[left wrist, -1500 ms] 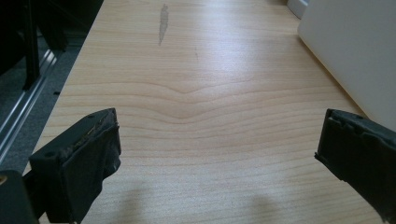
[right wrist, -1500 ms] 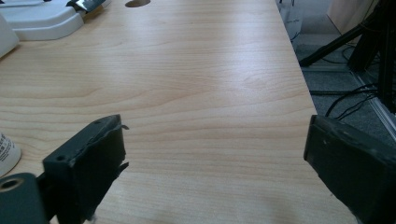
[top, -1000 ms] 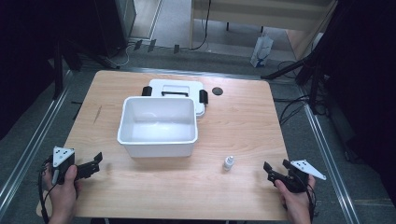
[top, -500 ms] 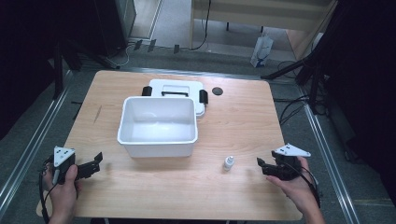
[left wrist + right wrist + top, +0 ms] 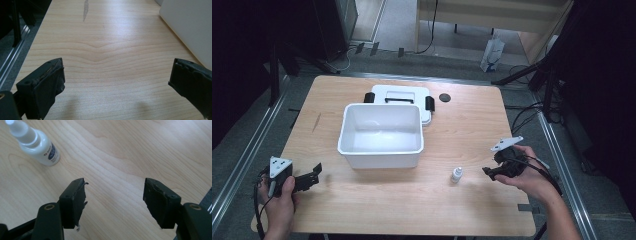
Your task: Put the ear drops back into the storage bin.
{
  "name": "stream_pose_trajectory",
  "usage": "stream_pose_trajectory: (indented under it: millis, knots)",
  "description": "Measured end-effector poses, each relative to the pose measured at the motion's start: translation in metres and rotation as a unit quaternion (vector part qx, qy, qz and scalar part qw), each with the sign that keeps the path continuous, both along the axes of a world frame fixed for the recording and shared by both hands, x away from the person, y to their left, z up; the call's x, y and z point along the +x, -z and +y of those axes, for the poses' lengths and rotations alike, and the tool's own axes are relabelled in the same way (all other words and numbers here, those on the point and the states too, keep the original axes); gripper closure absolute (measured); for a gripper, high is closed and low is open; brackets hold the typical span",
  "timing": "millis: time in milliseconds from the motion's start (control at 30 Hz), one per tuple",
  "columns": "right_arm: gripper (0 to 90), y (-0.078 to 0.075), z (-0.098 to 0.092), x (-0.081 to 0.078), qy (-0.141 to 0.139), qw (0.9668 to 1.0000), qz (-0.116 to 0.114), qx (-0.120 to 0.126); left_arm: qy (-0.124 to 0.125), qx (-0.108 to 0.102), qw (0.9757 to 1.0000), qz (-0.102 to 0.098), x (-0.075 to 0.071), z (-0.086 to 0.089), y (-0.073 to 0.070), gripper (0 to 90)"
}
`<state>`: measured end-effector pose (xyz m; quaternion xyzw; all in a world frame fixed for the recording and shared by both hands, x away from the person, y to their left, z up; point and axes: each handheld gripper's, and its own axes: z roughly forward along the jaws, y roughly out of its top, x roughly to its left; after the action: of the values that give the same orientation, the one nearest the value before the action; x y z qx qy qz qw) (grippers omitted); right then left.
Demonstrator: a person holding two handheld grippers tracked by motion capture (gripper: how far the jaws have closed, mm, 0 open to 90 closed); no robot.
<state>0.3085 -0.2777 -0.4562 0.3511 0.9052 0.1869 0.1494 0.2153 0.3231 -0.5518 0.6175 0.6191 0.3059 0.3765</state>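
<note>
A small white dropper bottle (image 5: 457,174) stands upright on the wooden table (image 5: 462,130), right of the middle near the front. My right gripper (image 5: 489,173) hovers just to its right, pointing left at it. In the right gripper view the bottle (image 5: 37,143) stands up-left of the right gripper (image 5: 115,197), outside the jaws. Those jaws have just been closing and stand partly open with nothing between them. My left gripper (image 5: 316,173) rests at the front left, open wide over bare wood (image 5: 117,80).
An open white bin (image 5: 379,106) sits at the table's middle, its side wall (image 5: 190,27) in the left gripper view. Behind the bin lies a white lid (image 5: 399,92) with black latches. A small black disc (image 5: 444,97) lies at the back right.
My right gripper has risen and moved left toward the bottle, its jaws narrower than a second ago. The left hand and the bottle have stayed put.
</note>
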Motion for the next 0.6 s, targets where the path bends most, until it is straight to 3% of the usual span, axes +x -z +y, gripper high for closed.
stream_pose_trajectory:
  millis: [233, 367, 467, 567, 600]
  knots:
    - [36.1, -0.007, 0.019, 0.007, -0.04, 0.9977, 0.025, -0.049, 0.0, -0.003, 1.0, 0.002, 0.0, 0.001, 0.0, 0.7]
    - [37.4, -0.007, 0.027, 0.009, -0.055, 0.9959, 0.035, -0.063, 0.0, -0.004, 1.0, 0.003, 0.0, 0.001, 0.0, 0.7]
    - [41.4, -0.007, 0.038, 0.01, -0.077, 0.9921, 0.046, -0.087, 0.0, -0.006, 1.0, 0.003, 0.0, 0.002, 0.0, 0.7]
    - [42.9, -0.009, 0.045, 0.011, -0.089, 0.9905, 0.054, -0.09, -0.001, -0.005, 1.0, 0.003, 0.0, 0.002, 0.0, 0.7]
    - [43.0, -0.01, 0.05, 0.011, -0.1, 0.9884, 0.06, -0.097, -0.001, -0.004, 1.0, 0.004, 0.0, 0.001, 0.0, 0.7]
